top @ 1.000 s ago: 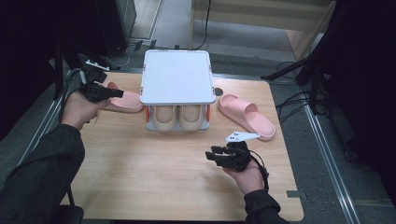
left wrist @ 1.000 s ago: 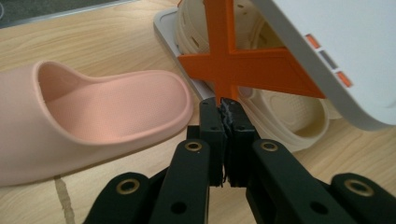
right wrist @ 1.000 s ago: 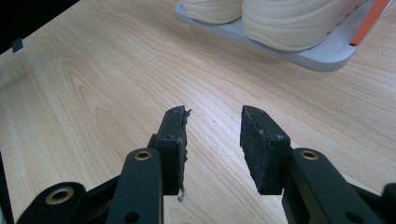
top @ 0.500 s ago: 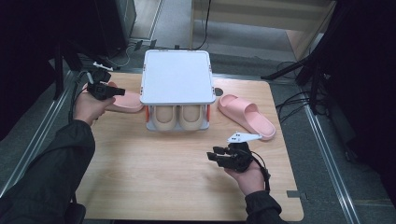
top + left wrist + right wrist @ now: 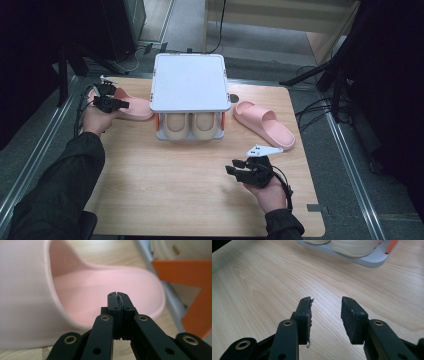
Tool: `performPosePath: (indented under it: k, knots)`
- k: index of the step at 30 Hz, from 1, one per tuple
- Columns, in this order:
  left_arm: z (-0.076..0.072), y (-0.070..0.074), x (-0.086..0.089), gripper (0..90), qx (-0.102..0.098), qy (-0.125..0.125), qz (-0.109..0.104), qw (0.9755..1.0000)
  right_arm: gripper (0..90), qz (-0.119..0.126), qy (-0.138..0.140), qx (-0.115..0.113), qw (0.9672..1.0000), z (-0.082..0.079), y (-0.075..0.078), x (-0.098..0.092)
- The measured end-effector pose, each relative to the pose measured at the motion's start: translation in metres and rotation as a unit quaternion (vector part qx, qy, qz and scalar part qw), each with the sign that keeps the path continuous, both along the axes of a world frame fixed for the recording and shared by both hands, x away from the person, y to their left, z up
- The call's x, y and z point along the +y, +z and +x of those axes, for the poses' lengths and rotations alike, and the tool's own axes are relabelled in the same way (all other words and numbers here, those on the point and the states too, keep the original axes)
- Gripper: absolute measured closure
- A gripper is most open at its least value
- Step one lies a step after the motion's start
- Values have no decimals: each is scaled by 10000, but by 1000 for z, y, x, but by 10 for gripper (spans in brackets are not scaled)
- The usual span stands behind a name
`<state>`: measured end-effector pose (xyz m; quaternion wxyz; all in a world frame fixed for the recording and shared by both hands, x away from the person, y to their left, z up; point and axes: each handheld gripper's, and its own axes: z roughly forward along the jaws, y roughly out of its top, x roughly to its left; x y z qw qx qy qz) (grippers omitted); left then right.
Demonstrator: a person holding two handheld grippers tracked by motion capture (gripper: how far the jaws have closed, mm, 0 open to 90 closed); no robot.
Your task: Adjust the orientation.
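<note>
At the table's nine o'clock edge, the left gripper [image 5: 121, 104] hovers over a pink slipper [image 5: 131, 107], jaws pressed together, holding nothing. Toward five o'clock, the right gripper [image 5: 231, 166] has jaws half apart, empty, above bare table [image 5: 165, 185].

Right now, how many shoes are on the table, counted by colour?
Pink slippers: 2, one left of the white rack, one right of it.
Beige shoes: 2, the pair on the rack's lower shelf.
Total: 4
</note>
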<state>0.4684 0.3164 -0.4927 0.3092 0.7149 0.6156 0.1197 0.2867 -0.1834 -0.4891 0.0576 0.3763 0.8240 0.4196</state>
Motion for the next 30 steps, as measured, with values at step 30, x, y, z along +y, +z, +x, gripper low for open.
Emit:
performPosePath:
  k: [30]
  knots:
    - [-43,-10,48,891,77,122,53,9999,607,-12,177,50,9998,9,-3,12]
